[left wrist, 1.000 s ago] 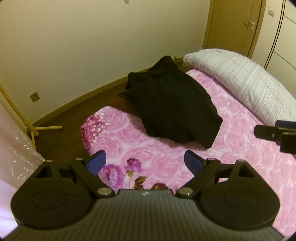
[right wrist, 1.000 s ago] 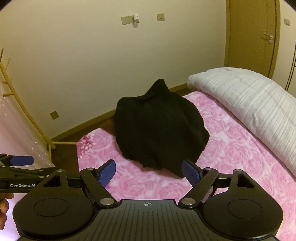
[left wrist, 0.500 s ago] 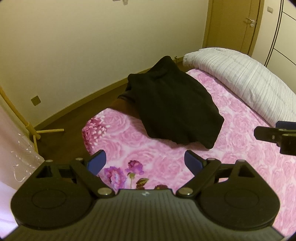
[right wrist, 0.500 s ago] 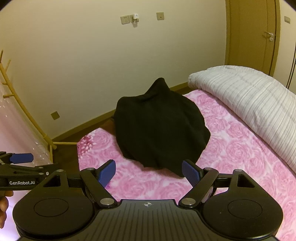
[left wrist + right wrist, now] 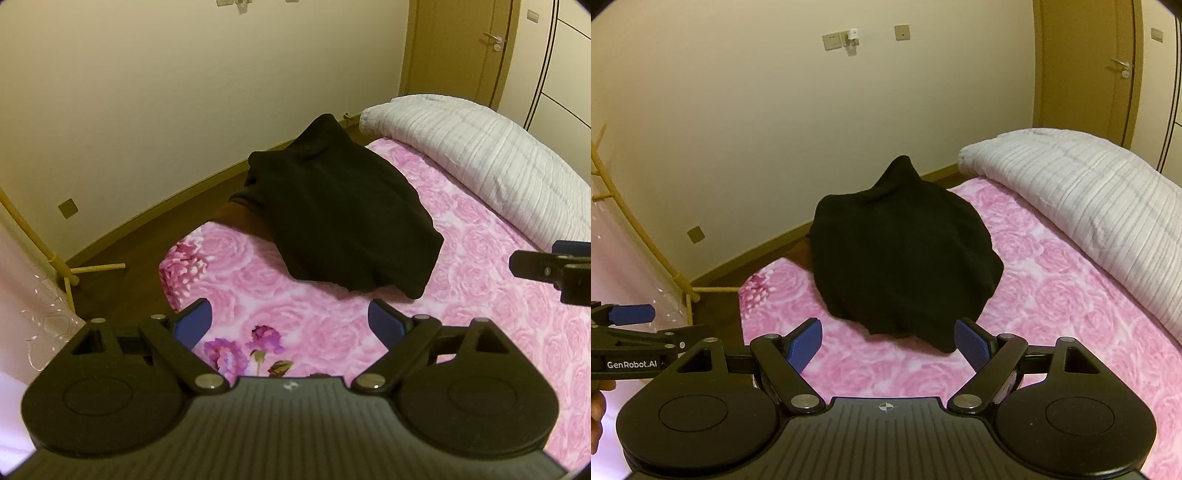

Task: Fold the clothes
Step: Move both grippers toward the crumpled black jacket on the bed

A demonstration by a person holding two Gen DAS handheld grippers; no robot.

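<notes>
We hold a hand-held gripper in each hand above a bed (image 5: pixel 480 332) with a pink rose-print cover. The left hand-held gripper (image 5: pixel 290 325) and the right hand-held gripper (image 5: pixel 888 341) both have their blue pads spread wide, gripping nothing. A black garment (image 5: pixel 901 254) lies bunched near the bed's far corner. A white striped duvet (image 5: pixel 1082 199) lies along the bed's right edge.

Partly hidden and cut-off things around a bed.

The right gripper (image 5: pixel 554 267) is cut off by the frame edge; its jaws cannot be judged there. The black garment (image 5: pixel 901 258) hides the bed (image 5: pixel 1052 314) corner beneath it. A hand (image 5: pixel 596 413) shows only as a sliver.
</notes>
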